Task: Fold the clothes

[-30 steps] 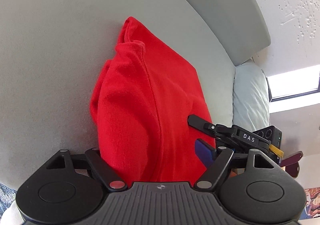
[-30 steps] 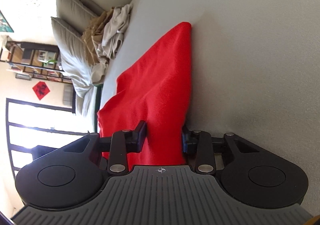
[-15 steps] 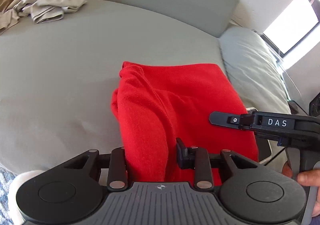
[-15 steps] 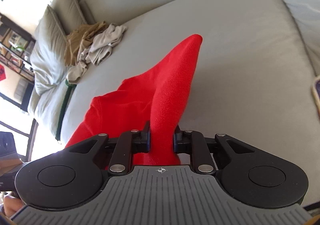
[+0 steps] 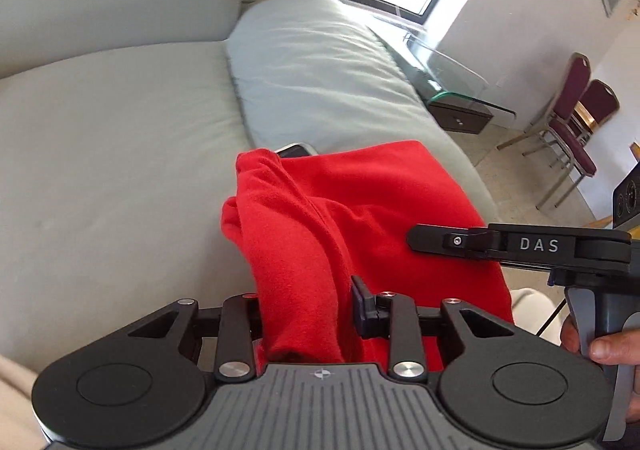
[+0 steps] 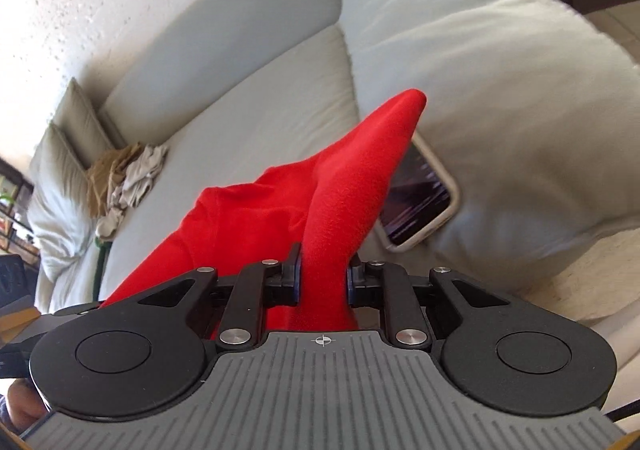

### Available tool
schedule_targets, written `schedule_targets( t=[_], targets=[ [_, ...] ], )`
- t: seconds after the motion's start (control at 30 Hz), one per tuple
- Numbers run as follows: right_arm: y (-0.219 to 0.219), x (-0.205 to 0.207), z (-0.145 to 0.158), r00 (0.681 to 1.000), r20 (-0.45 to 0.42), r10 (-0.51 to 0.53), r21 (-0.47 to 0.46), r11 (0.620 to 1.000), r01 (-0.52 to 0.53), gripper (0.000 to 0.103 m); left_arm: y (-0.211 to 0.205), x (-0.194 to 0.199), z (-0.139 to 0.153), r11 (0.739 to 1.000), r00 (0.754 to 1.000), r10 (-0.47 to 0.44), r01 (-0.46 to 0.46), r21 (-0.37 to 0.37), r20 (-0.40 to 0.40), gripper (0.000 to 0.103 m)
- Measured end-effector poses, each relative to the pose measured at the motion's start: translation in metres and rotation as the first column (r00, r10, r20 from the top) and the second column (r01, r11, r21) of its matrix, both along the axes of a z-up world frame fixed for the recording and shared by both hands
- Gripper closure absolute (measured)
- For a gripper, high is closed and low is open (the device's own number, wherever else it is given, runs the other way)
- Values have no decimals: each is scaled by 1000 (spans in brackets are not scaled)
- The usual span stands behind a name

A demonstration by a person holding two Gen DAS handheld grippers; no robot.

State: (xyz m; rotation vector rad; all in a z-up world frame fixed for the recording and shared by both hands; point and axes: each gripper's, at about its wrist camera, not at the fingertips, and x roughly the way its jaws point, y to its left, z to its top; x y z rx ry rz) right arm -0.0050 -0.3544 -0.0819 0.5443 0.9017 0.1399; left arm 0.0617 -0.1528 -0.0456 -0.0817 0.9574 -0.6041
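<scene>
A red garment hangs bunched over the grey sofa seat, lifted at two places. My left gripper is shut on a thick fold of it, cloth filling the gap between its pads. In the right wrist view my right gripper is shut on another fold, and the red garment rises from it to a point. The right gripper's finger reaches in from the right in the left wrist view, held by a hand.
A phone lies at the seam by the big end cushion, partly under the cloth; its edge shows past the garment. A pile of beige and grey clothes sits far along the sofa. A glass side table and chairs stand beyond.
Both grippers rose and swung with the red garment toward the sofa's end cushion. The left jaws closed on the cloth, the right tightened, and the left view rolled level.
</scene>
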Motion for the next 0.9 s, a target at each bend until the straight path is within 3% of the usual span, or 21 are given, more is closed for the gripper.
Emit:
schedule_targets(
  t=[0.17,0.23,0.3,0.33,0.4,0.47,0.5,0.57,0.6,0.7,0.77,0.83,0.87,0.9],
  targets=[
    [-79,17,34,990,111,-83,-96,991,94,83,-92,36,29,998,988,-55,58,-15,147,77],
    [-107,29,54,974,197,-114,-136,980,142,83,-125,53,40,997,971,-55,67,-43,231,77],
    [-134,42,70,950,286,-128,-164,970,180,83,-143,74,37,994,969,-30,55,-96,246,77],
    [-147,53,62,951,276,-137,-153,971,185,83,-150,85,31,992,974,-11,39,-122,226,74],
    [-173,75,46,954,257,-155,-132,972,193,83,-158,118,0,986,997,56,-46,-162,59,74],
    [-199,97,30,957,232,-173,-110,973,202,81,-165,148,-47,980,979,101,-129,-151,-176,76],
    [-210,111,7,972,139,-190,-76,976,202,77,-165,153,-61,981,969,124,-152,-118,-216,75],
    [-227,132,-35,976,-39,-215,-47,976,213,69,-158,151,-66,978,970,120,-152,-141,-210,70],
    [-231,128,-45,972,-53,-230,-43,973,227,56,-155,149,-65,977,973,111,-144,-159,-201,68],
    [-245,97,-54,979,-16,-202,70,977,202,35,-149,141,-56,984,983,71,-96,-148,-167,68],
    [-249,76,-59,987,-9,-163,133,978,162,35,-151,136,-55,987,985,40,-65,-144,-167,68],
    [-243,56,-62,990,18,-137,133,982,133,37,-151,136,-59,989,983,40,-65,-135,-178,69],
    [-240,46,-64,992,30,-125,133,984,120,46,-153,138,-61,989,981,51,-76,-129,-188,70],
    [-238,42,-62,990,36,-135,128,983,130,65,-155,139,-62,988,978,62,-87,-124,-197,74]
  ],
)
